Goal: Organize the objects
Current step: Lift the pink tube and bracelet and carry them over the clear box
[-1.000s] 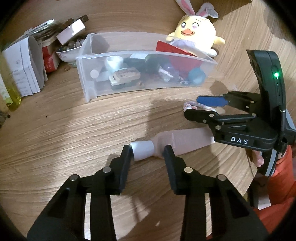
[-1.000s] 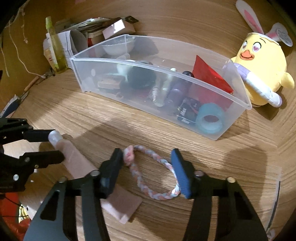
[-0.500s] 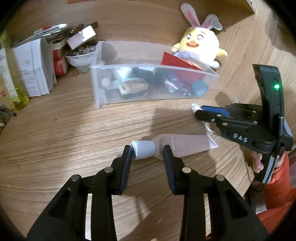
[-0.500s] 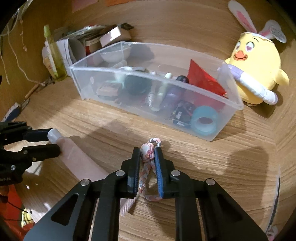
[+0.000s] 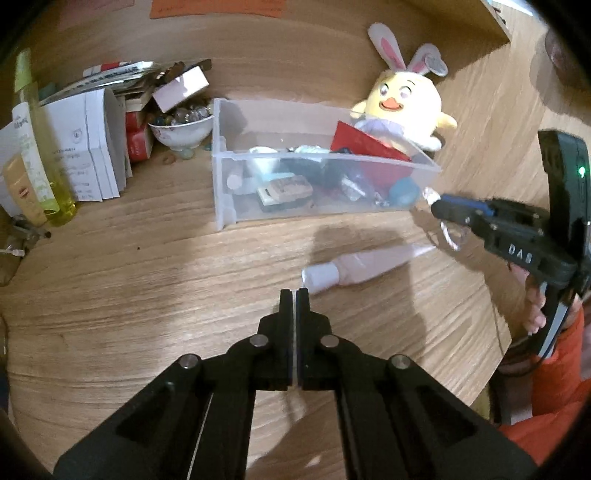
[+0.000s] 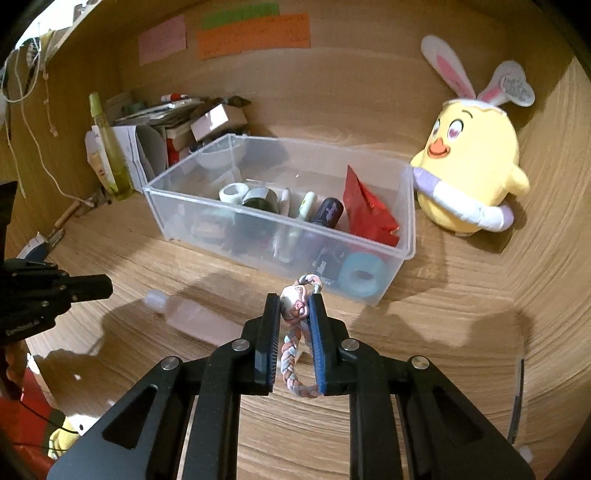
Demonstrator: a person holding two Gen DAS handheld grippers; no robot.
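My right gripper (image 6: 293, 306) is shut on a braided pastel rope ring (image 6: 291, 354) and holds it above the table, just in front of the clear plastic bin (image 6: 280, 218). The bin holds tape rolls, tubes and a red packet. In the left wrist view the right gripper (image 5: 439, 206) hovers at the bin's (image 5: 225, 199) right front corner. My left gripper (image 5: 294, 295) is shut and empty, just short of the white cap of a pink tube (image 5: 354, 267) lying on the table. The tube also shows in the right wrist view (image 6: 195, 317).
A yellow plush chick (image 6: 469, 173) with rabbit ears sits right of the bin. Behind the bin's left end stand paper boxes (image 5: 92, 158), a bowl of beads (image 5: 181, 129) and a yellow bottle (image 5: 40, 155). Sticky notes (image 6: 251, 33) hang on the back wall.
My right gripper closed on the rope ring and lifted it toward the bin. My left gripper pulled back from the tube's cap and shut empty; the tube stays on the table.
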